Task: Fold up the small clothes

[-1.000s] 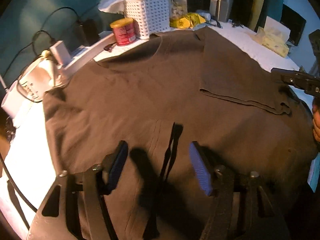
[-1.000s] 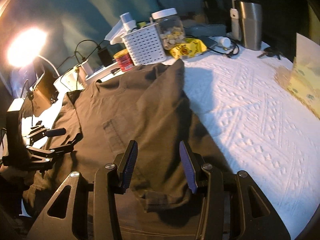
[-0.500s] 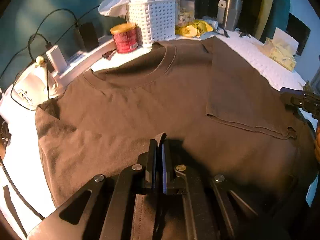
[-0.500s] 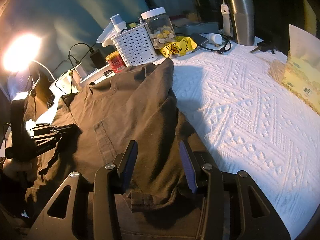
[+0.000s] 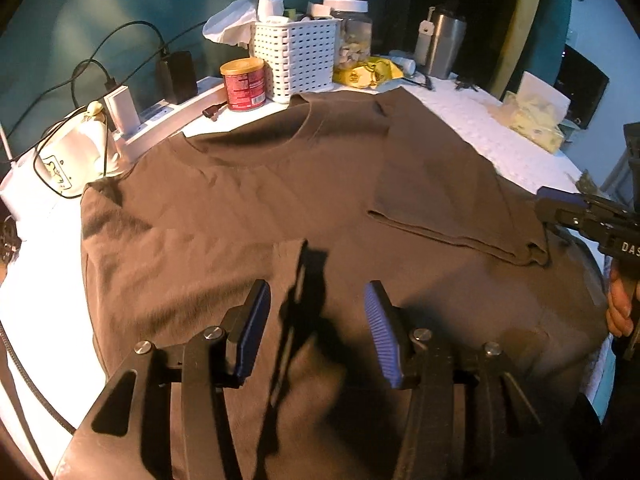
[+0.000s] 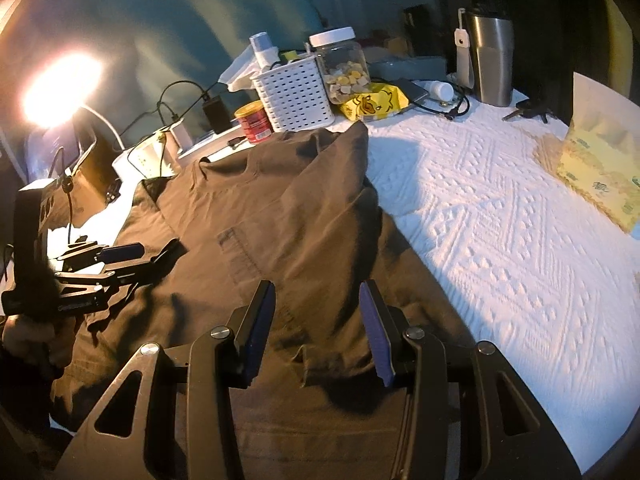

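A brown T-shirt (image 5: 256, 200) lies spread on the white textured cloth, collar toward the far clutter. Its right side is folded over onto the body, with the sleeve hem (image 5: 460, 236) lying across the shirt. My left gripper (image 5: 316, 320) is open and empty, just above the shirt's lower middle. My right gripper (image 6: 316, 316) is open and empty over the folded sleeve (image 6: 320, 344) at the shirt's right side. The shirt (image 6: 280, 208) also shows in the right wrist view, with the left gripper (image 6: 156, 254) at its far left. The right gripper (image 5: 560, 206) shows at the right edge of the left wrist view.
Along the far edge stand a white basket (image 5: 296, 56), a red can (image 5: 243, 84), a snack jar (image 6: 340, 66), a yellow bag (image 6: 372, 102), a steel tumbler (image 6: 490, 60), chargers and cables (image 5: 120, 104). A tissue pack (image 6: 600, 176) lies right. A lamp (image 6: 60, 88) glares left.
My left gripper opened, shut on a pinch of the shirt half a second ago, then opened again and let go. The right gripper stayed open over the folded sleeve.
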